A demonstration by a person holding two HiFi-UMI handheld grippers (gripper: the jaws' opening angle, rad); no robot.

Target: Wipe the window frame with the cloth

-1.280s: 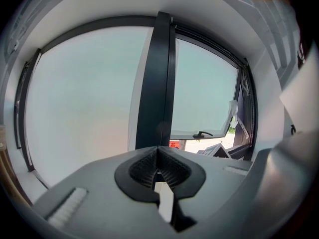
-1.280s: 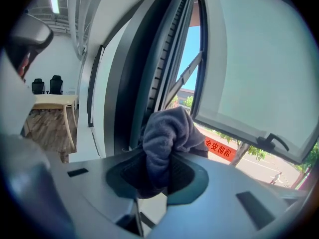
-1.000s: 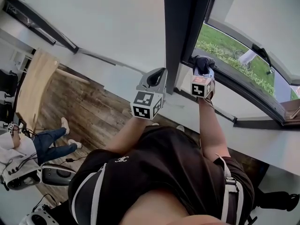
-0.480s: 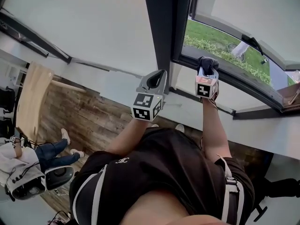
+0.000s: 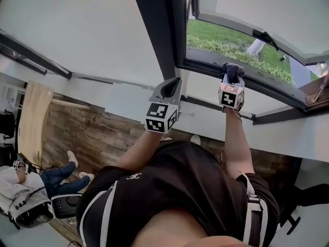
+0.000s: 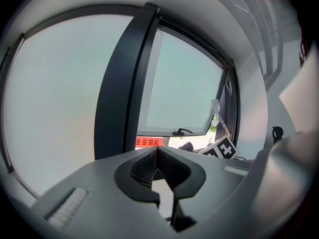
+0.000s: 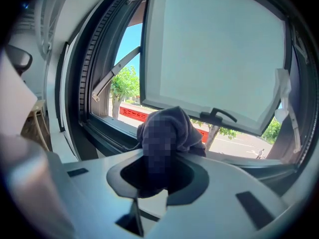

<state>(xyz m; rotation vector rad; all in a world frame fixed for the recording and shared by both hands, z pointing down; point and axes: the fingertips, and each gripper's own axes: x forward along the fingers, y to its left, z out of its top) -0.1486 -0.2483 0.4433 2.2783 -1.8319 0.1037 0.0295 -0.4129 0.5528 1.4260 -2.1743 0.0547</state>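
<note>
A dark cloth is bunched in my right gripper, which is shut on it and presses it on the lower rail of the dark window frame. In the right gripper view the cloth bulges out of the jaws of the right gripper, with the frame rail just behind. My left gripper hovers shut and holds nothing, near the foot of the vertical frame post. In its own view the left gripper faces that post.
The window sash stands open outward, its handle above the cloth. A white sill and wall run below the frame. A wooden table and a seated person are on the wood floor at left.
My right gripper has slid the cloth to the right along the lower rail, away from the vertical post. The left gripper has stayed about where it was.
</note>
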